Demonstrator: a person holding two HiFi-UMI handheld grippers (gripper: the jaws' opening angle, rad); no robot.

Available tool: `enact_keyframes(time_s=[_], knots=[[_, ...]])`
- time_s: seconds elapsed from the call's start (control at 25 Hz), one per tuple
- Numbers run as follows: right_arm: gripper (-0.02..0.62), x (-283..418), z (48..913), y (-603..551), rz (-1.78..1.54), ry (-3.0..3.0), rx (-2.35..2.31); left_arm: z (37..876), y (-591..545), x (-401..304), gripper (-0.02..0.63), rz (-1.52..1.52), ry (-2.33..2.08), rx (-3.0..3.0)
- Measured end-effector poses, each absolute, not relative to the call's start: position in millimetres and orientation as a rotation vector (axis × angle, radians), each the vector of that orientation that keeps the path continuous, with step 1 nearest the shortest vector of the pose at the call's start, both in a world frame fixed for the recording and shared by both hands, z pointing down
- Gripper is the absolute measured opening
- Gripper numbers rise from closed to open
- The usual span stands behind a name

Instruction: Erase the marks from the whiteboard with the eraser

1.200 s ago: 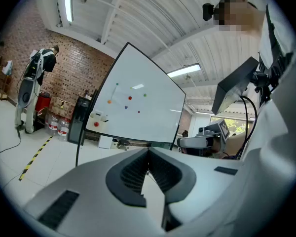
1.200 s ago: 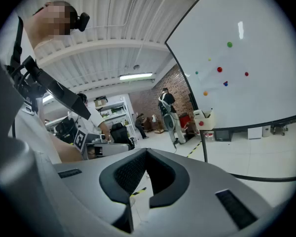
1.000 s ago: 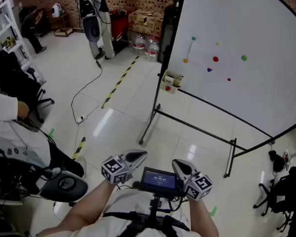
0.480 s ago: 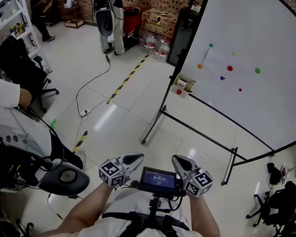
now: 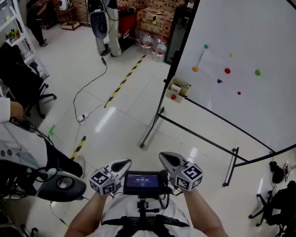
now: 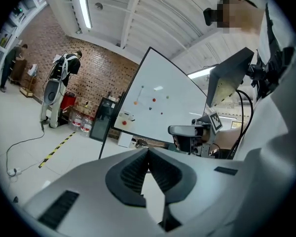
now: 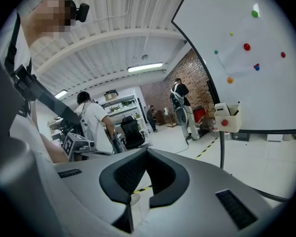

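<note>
A large whiteboard (image 5: 246,43) on a black stand fills the right of the head view. It carries coloured dots: teal (image 5: 205,46), orange (image 5: 195,69), red (image 5: 227,70), green (image 5: 257,73), and a faint line between teal and orange. A small holder box (image 5: 178,89) hangs at its lower left corner; I cannot make out an eraser. My left gripper (image 5: 120,166) and right gripper (image 5: 166,158) are low near my body, far from the board, both shut with nothing between them. The board (image 6: 158,102) lies ahead in the left gripper view and at the right (image 7: 246,48) in the right gripper view.
A small screen (image 5: 144,181) sits between the grippers. The stand's legs (image 5: 153,127) spread over the tiled floor. A cable (image 5: 89,90) and yellow-black tape (image 5: 123,80) lie to the left. A seated person (image 5: 5,127), office chairs (image 5: 19,78), boxes and water bottles (image 5: 153,41) lie farther off.
Both grippers have shifted left in the head view, and the left one has sunk toward my body. They stay shut. The view has swung slightly, so the board sits a little further left.
</note>
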State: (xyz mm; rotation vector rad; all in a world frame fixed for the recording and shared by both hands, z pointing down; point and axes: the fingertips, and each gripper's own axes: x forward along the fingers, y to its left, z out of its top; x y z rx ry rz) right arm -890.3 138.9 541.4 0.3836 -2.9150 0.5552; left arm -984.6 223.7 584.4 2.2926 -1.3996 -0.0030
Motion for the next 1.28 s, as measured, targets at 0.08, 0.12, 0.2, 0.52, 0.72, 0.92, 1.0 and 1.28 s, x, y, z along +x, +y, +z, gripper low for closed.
enact_keyframes(time_s=[0.08,0.12,0.2,0.52,0.72,0.92,1.0,1.28], knots=[[0.02,-889,545,124,0.574,-2.915,0.352,581,207,-987,0.028,-0.009,-1.43,2.266],[0.02,-884,546,118,0.579,-2.911,0.345,579,201,-985,0.029,-0.011,-1.438,2.259],[0.02,-872,545,103,0.577,-2.903,0.344,576,185,-974,0.028,-0.002,-1.44,2.258],[0.02,-806,553,5,0.571,-2.905,0.425,576,63,-893,0.028,0.084,-1.314,2.339],[0.02,-761,564,-48,0.594,-2.896,0.462,588,-12,-868,0.029,0.164,-1.418,2.295],[0.02,-721,563,-88,0.574,-2.891,0.494,591,-64,-844,0.029,0.163,-1.489,2.286],[0.02,-709,559,-102,0.563,-2.895,0.513,589,-80,-839,0.029,0.16,-1.51,2.289],[0.02,-679,556,-137,0.588,-2.887,0.605,581,-132,-845,0.13,0.25,-1.711,2.261]])
